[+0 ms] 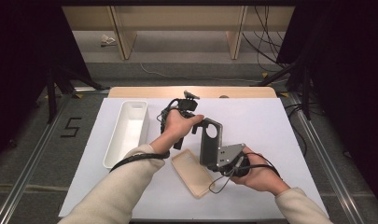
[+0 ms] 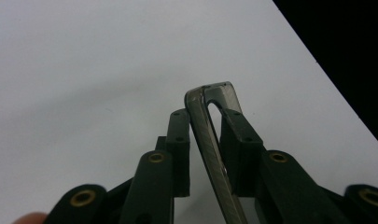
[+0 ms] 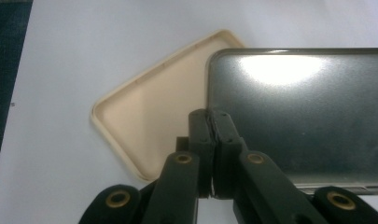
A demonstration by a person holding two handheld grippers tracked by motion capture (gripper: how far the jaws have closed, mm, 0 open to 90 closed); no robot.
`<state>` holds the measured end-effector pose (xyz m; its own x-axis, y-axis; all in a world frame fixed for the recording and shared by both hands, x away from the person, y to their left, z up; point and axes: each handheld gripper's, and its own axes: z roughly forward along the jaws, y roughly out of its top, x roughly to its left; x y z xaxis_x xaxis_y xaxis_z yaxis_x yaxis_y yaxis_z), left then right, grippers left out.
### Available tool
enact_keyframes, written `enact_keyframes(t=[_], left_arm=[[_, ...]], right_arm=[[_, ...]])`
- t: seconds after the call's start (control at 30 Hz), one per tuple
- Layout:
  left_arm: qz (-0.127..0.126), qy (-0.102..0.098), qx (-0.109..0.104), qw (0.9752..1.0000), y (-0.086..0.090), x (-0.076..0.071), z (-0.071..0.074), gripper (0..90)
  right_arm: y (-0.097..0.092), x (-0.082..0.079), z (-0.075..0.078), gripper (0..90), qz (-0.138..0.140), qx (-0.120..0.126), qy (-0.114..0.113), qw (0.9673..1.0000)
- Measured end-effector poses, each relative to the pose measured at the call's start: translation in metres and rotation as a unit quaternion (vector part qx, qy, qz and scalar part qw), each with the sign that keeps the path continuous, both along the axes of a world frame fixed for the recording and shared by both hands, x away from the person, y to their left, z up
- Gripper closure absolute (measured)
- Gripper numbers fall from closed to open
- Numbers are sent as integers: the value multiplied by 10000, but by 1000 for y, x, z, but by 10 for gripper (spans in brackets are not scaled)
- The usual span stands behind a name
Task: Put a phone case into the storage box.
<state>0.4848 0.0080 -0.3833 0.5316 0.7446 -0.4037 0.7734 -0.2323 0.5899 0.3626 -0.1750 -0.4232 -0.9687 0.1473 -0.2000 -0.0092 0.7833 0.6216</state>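
A dark grey translucent phone case is held upright above the white table between my two grippers. My left gripper comes from the left onto its top end by the camera cutout. In the left gripper view both pads touch the case's thin rim, and the left gripper is shut on it. My right gripper holds the bottom end. In the right gripper view its jaws are pressed together on the edge of the glossy grey case. A beige phone case lies hollow side up on the table beneath.
A long white rectangular tray stands on the left part of the white table top. Dark floor, stands and cables surround the table, and wooden shelving stands beyond its far edge.
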Motion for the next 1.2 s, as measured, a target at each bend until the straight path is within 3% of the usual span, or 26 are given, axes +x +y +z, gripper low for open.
enact_keyframes(t=[0.27, 0.43, 0.5, 0.57, 0.6, 0.7, 0.73, 0.8, 0.87, 0.9, 0.97, 1.0, 1.03, 1.1, 1.13, 1.2], left_arm=[[-81, -89, -287, 9995, -9, -7, 10, 812], [-126, -336, -344, 9988, -13, -11, 15, 826], [-149, -488, -254, 9984, -13, -12, 17, 827], [-137, -582, -247, 9979, -11, -12, 18, 829], [-109, -631, -273, 9976, -11, -12, 18, 829], [-82, -897, -307, 9955, -7, -12, 19, 829], [-28, -1033, -326, 9941, -5, -13, 20, 829], [-12, -1110, -344, 9932, -4, -13, 20, 829], [23, -1244, -363, 9916, -1, -13, 21, 828], [74, -1377, -402, 9896, 3, -13, 23, 828], [93, -1425, -430, 9888, 5, -13, 24, 829], [98, -1468, -459, 9881, 7, -13, 25, 829], [114, -1514, -485, 9872, 9, -13, 25, 829], [141, -1587, -505, 9859, 14, -13, 27, 829], [149, -1628, -520, 9852, 16, -13, 27, 829], [181, -1701, -538, 9838, 21, -14, 28, 828]], right_arm=[[3, 2, -4, 892, -28, -164, -29, 9999], [2, 4, -6, 876, -140, -214, -171, 9995], [1, 4, -6, 854, -193, -233, -111, 9995], [-2, 6, -5, 750, -363, -86, -202, 9991], [-2, 6, -5, 750, -363, -86, -202, 9991], [-4, 7, 0, 607, -651, 124, -280, 9974], [-7, 8, 2, 534, -846, 245, -314, 9956], [-8, 9, 2, 492, -956, 324, -339, 9943], [-13, 11, 4, 415, -1237, 498, -363, 9904], [-15, 12, 5, 391, -1330, 560, -371, 9888], [-17, 13, 6, 377, -1433, 624, -383, 9870], [-21, 14, 7, 349, -1576, 749, -397, 9839], [-21, 14, 7, 349, -1576, 749, -397, 9839], [-26, 15, 9, 308, -1811, 936, -400, 9782], [-26, 15, 9, 308, -1811, 936, -400, 9782], [-29, 16, 11, 293, -1933, 1073, -376, 9745]])
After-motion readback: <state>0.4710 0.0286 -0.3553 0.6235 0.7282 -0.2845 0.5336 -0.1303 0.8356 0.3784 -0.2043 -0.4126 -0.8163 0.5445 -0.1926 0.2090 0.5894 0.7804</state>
